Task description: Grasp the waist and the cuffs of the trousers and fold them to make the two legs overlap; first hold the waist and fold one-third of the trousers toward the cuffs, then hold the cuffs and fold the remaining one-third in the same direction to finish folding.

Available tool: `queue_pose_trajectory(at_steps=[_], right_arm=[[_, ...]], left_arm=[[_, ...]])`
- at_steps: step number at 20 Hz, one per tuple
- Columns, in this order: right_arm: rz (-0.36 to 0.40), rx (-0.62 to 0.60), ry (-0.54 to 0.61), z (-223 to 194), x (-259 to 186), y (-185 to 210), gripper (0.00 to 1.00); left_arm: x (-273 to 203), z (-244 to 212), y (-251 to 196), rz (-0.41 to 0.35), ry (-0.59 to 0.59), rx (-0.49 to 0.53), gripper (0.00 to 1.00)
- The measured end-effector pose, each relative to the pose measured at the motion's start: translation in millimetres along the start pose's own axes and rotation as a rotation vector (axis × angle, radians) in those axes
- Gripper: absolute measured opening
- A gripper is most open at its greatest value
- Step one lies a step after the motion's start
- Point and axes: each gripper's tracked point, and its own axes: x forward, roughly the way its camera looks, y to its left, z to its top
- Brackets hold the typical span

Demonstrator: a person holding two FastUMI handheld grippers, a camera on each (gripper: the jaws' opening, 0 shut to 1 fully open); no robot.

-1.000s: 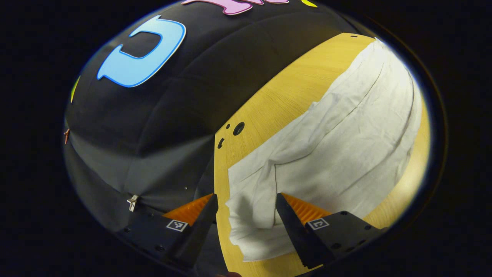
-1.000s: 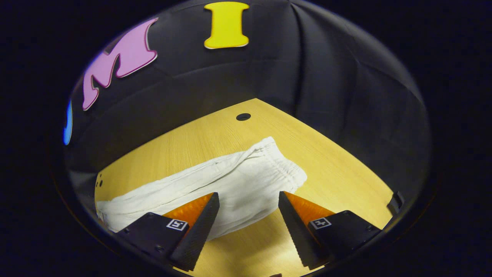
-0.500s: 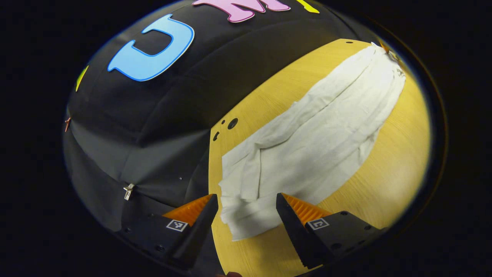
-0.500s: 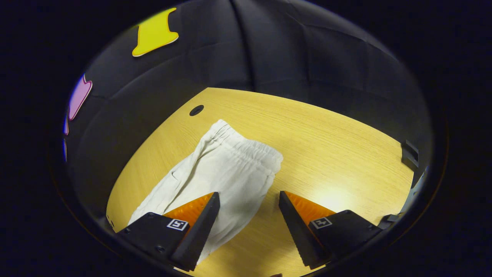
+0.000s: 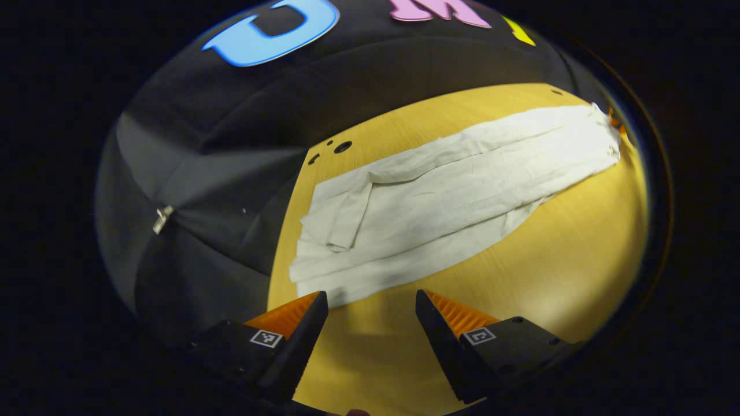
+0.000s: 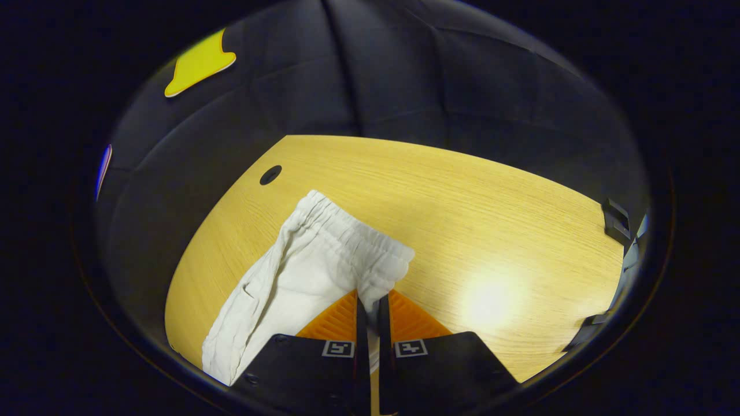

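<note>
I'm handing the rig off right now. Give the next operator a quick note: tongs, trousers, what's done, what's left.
Right tongs: shut on the trousers at the near corner of the waist.
Left tongs: open, hanging above bare table just short of the cuffs, holding nothing.
Trousers lie stretched flat across the table, legs roughly overlapping.
Done: waist gripped. Left: grip the cuffs, tidy the leg overlap, fold the waist third toward the cuffs, then fold the cuff third.

Trousers (image 5: 451,190) matt crinkled cloth; table (image 6: 491,196) smooth glossy wood-grain.
</note>
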Motion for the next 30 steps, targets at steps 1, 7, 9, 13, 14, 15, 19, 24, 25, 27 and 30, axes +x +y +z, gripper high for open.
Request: queue_pose_trajectory(at_steps=[1, 7, 9, 13, 14, 15, 19, 24, 25, 27, 30], right_arm=[[0.001, -0.004, -0.005, -3.0, 1.2, 0.1, 0.11], [0.016, -0.024, -0.028, -6.5, 1.2, 0.2, 0.11], [0.019, -0.025, -0.028, -6.4, 2.5, -0.4, 0.11], [0.024, -0.027, -0.029, -7.0, 3.1, -0.7, 0.11], [0.025, -0.029, -0.031, -6.8, 2.9, -0.4, 0.11], [0.026, -0.030, -0.031, -6.4, 3.5, -0.3, 0.11], [0.026, -0.032, -0.033, -6.5, 2.9, -0.9, 0.10], [0.041, -0.057, -0.044, -6.9, 2.4, -0.6, 0.11], [0.046, -0.060, -0.047, -7.1, 1.6, -0.1, 0.11], [0.056, -0.048, -0.050, -6.3, 1.5, -1.1, 0.11], [0.096, -0.021, -0.063, -5.8, 0.6, -1.9, 0.11]], left_arm=[[-1.4, -1.5, -9.0, -0.032, 0.019, -0.083, 0.97], [3.6, 1.9, -27.7, -0.168, 0.127, -0.529, 0.98], [9.1, 1.5, -27.7, -0.179, 0.145, -0.644, 0.97], [22.4, 13.4, -10.2, -0.176, 0.129, -0.857, 0.96], [27.5, 16.6, -5.3, -0.169, 0.123, -0.884, 0.97], [33.3, 19.8, -0.8, -0.161, 0.122, -0.903, 0.92], [57.3, 42.0, 13.5, -0.150, 0.120, -0.987, 0.99], [84.7, 57.9, 19.5, -0.084, 0.161, -0.959, 0.76], [90.1, 58.9, 21.2, -0.051, 0.169, -0.933, 0.60], [96.3, 55.7, 24.7, -0.010, 0.183, -0.902, 0.28], [90.7, 58.3, 20.8, -0.047, 0.183, -0.954, 0.10]])
